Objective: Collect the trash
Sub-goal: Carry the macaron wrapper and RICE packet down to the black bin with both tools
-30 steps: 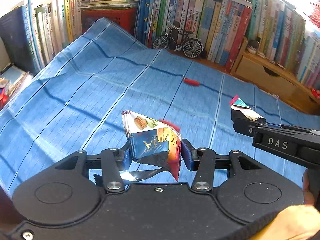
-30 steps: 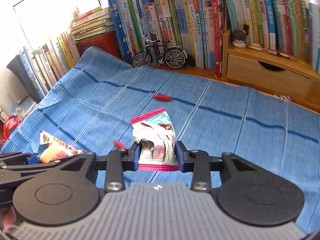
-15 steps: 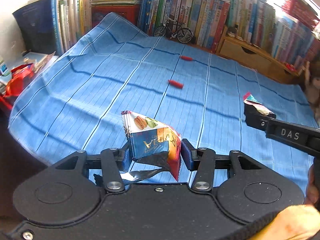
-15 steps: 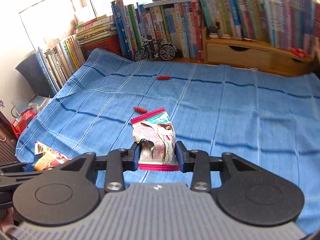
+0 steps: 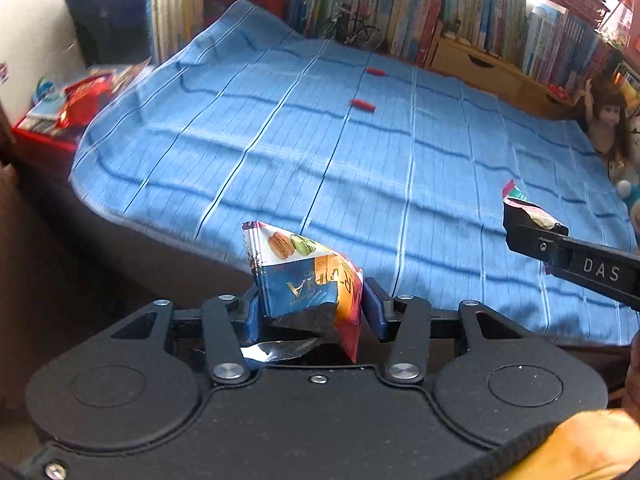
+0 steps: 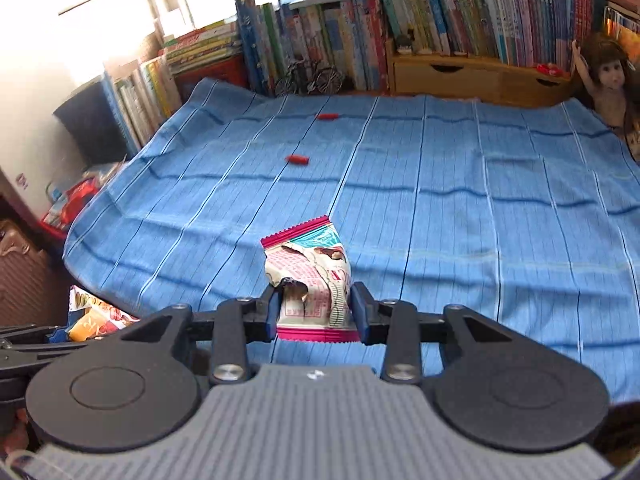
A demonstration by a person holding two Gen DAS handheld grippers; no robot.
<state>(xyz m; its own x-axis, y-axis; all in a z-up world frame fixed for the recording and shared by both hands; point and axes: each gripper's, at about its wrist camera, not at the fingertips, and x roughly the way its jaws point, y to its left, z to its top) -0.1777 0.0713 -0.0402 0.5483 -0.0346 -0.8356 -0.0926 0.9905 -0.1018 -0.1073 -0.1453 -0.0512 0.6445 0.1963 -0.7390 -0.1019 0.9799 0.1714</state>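
With both wrappers pinched, the macaron packet [image 5: 304, 280] sat lower centre in the left gripper [image 5: 312, 308] and the pink wrapper [image 6: 312, 280] in the right gripper [image 6: 316, 312]. Two red scraps [image 6: 297, 159] remained upper centre on the blue cloth [image 6: 480, 220]; no bin visible.

both wrist cameras look obliquely down, sharing the blue cloth [image 5: 400, 168] and bookshelf [image 6: 440, 20].

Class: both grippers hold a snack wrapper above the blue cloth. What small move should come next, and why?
Probably carry both on to a bin. The left gripper clamps the macaron wrapper, the right gripper the pink wrapper; no bin shows.
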